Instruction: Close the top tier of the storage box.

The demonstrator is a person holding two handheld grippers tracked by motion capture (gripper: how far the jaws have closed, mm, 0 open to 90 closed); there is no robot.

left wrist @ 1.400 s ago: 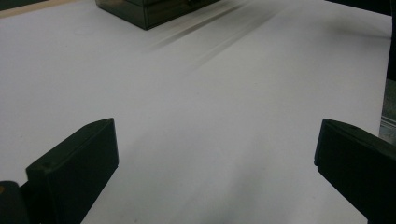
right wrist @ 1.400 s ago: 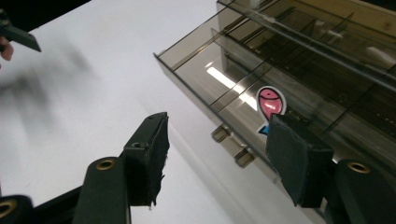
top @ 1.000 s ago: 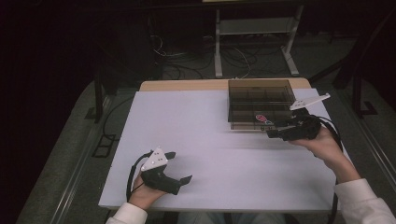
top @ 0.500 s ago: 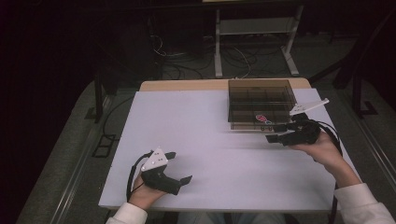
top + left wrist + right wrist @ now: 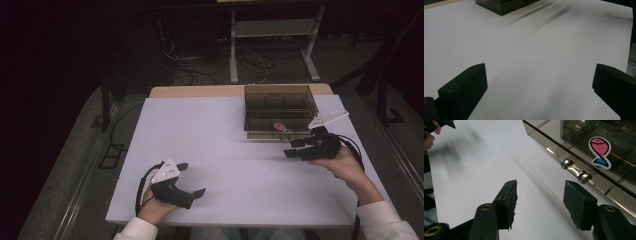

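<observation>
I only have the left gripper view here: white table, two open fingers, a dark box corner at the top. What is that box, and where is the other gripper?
Observer: It is a smoked transparent compartment box at the table's far right, lid shut.
Operator: Anything on it?
Observer: A pink and blue fish sticker on the lid, and a metal latch on the front edge.
Operator: And the right gripper?
Observer: The right gripper is open, just in front of the box, fingers apart, not touching the latch.
</observation>
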